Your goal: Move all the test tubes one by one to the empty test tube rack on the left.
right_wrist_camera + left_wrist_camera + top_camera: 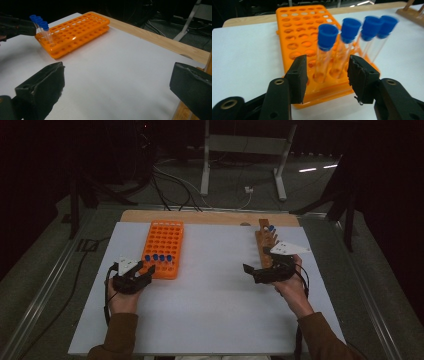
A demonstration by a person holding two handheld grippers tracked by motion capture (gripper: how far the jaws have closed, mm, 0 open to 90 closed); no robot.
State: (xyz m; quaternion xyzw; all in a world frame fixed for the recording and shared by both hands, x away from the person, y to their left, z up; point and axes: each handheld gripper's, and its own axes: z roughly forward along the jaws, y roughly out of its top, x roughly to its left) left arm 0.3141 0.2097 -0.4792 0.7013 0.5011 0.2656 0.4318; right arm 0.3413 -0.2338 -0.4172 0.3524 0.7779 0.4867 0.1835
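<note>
At the left, the left gripper sits at the near end of the orange rack, its jaws parted and pressing on nothing. In the left gripper view, four blue-capped tubes stand in the rack's nearest row, and the gap between the jaws frames the two leftmost without touching them. That reads as the moment just after a tube has been seated and let go. Whether the newest tube sits fully down in its hole is hard to tell, since the caps are blurred.

Toward the right, the right gripper hovers over bare tabletop just beside the wooden rack, jaws wide apart and empty. At least one blue-capped tube waits at that rack's far end. The next move probably calls for turning this gripper to the wooden rack, closing on that tube below its cap and lifting it straight up.

The tabletop is a pale sheet over a wooden board. Beyond it the room is dark, with cables on the floor and a light metal stand.
</note>
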